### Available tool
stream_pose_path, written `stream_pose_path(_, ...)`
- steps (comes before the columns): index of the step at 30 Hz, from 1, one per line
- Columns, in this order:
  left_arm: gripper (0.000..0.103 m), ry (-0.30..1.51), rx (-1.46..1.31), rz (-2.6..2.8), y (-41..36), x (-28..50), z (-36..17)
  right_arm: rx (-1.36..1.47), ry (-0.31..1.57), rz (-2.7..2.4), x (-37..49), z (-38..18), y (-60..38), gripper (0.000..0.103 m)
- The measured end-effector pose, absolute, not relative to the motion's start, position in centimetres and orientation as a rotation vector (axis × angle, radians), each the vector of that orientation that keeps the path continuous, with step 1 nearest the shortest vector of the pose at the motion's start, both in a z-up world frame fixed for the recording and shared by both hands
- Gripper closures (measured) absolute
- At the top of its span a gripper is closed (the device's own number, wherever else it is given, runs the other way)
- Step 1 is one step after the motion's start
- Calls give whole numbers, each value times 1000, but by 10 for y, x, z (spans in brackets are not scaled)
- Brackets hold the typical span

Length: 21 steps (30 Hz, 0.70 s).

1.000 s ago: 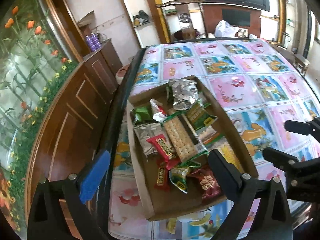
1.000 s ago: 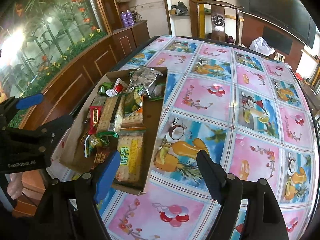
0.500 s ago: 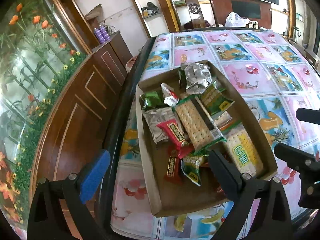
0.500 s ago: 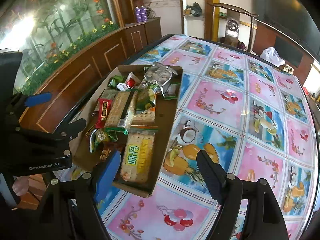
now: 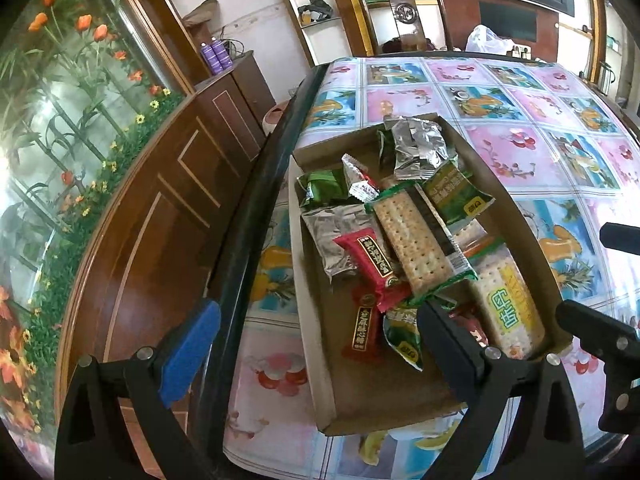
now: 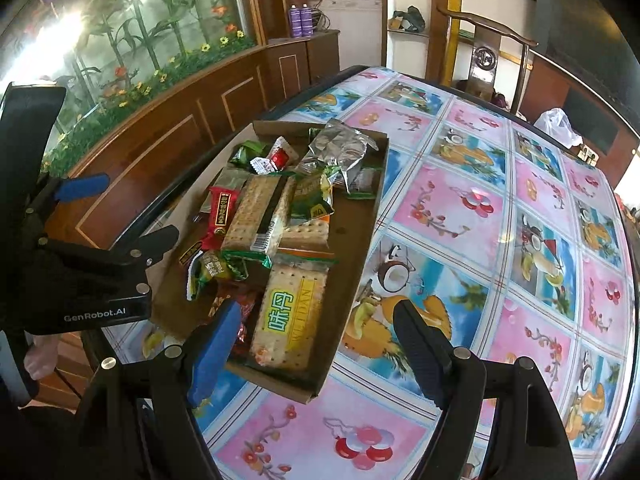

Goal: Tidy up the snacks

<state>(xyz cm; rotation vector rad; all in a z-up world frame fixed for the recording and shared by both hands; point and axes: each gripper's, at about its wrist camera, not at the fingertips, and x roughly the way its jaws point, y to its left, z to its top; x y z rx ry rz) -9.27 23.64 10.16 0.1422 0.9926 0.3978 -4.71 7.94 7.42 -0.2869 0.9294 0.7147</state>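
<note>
Approach step: my left gripper [image 5: 316,344] and right gripper [image 6: 316,344] both stand wide and empty above the cardboard tray [image 5: 312,320] of snacks [image 5: 408,240], centre frame on the tabletop [image 6: 460,208]; next, I judge, lower onto one packet and close.

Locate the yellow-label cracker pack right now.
The yellow-label cracker pack lies in the cardboard tray's near corner in the right wrist view, just beyond the right gripper's blue pad; it sits right of the red wrappers.
</note>
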Motion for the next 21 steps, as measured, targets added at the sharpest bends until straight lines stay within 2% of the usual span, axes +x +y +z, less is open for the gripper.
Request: stream_pose_path(21,4,997,140,399,238,-91,99,-287,926,707,-48,76,77,20)
